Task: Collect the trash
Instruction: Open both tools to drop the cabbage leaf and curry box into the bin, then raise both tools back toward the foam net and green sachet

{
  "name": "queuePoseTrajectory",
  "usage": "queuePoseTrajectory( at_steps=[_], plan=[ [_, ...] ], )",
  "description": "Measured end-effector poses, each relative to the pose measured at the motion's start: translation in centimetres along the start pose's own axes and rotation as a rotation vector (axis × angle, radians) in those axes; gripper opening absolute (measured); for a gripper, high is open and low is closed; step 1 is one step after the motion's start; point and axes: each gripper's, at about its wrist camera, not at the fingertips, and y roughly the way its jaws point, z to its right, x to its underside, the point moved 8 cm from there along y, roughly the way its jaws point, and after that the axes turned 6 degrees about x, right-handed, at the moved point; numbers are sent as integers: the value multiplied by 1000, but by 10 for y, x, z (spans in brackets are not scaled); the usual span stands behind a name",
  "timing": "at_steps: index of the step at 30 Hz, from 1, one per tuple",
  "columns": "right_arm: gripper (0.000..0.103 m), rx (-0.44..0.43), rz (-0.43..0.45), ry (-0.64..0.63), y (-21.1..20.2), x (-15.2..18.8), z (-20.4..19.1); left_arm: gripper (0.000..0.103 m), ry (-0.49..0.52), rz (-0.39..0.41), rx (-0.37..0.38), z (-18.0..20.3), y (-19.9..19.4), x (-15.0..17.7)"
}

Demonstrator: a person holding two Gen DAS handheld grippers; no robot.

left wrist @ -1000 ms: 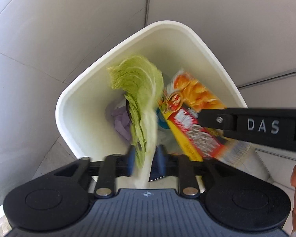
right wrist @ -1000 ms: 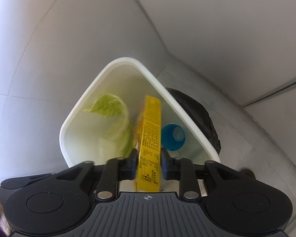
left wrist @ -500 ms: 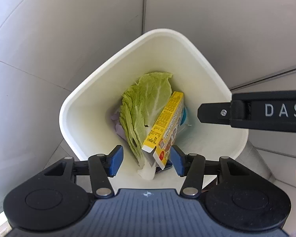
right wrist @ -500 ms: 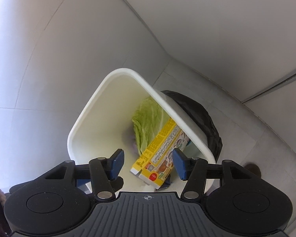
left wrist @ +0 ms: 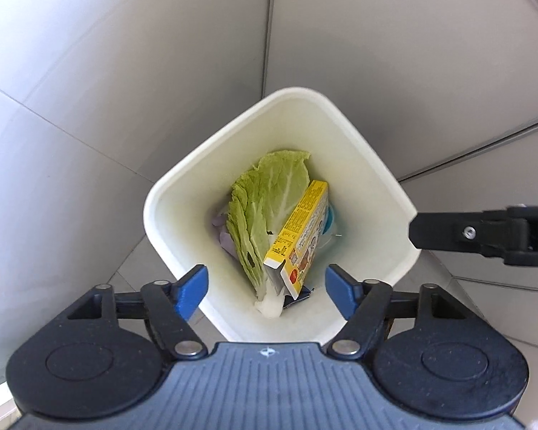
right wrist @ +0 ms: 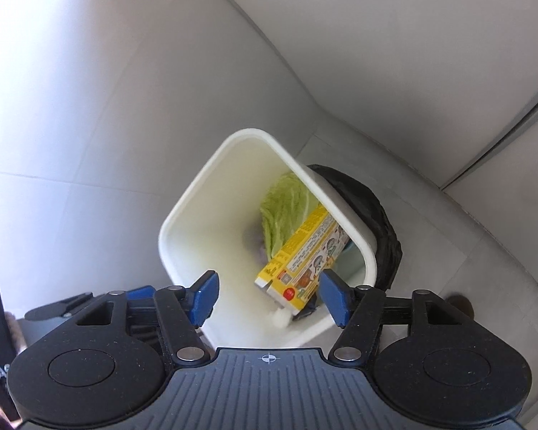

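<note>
Left gripper point(left wrist: 265, 286) and right gripper point(right wrist: 269, 295): jaws opening, empty, both above the white bin point(left wrist: 233, 136). Cabbage leaf point(left wrist: 269, 200) and yellow carton point(left wrist: 299, 233), clamped a second ago, now lie inside the bin. Drop done.

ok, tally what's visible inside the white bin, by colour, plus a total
Green: 1, cabbage leaf
Yellow: 1, carton
Blue: 1, round item, mostly hidden behind the carton
Pale purple: 1, crumpled scrap, kind unclear
Total: 4 in the bin; anything buried underneath can't be seen.
</note>
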Motion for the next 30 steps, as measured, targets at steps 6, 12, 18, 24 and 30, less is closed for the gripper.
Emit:
queuePoseTrajectory(
  at_steps=[6, 12, 18, 24, 30],
  plan=[
    [70, -5, 38, -75, -40, 10, -9, 90, 22, 47, -9, 8, -34, 4],
    [77, -13, 88, -150, -79, 14, -18, 100, 32, 100, -23, 18, -66, 3],
    [81, -12, 155, -231, -118, 15, -22, 102, 15, 155, -14, 29, -100, -2],
    [83, -25, 247, -259, -163, 5, -22, 102, 5, 225, 6, 44, -129, -15],
    [86, -13, 351, -290, -207, -20, -14, 102, 3, 306, 30, 60, -158, -40]
  ],
)
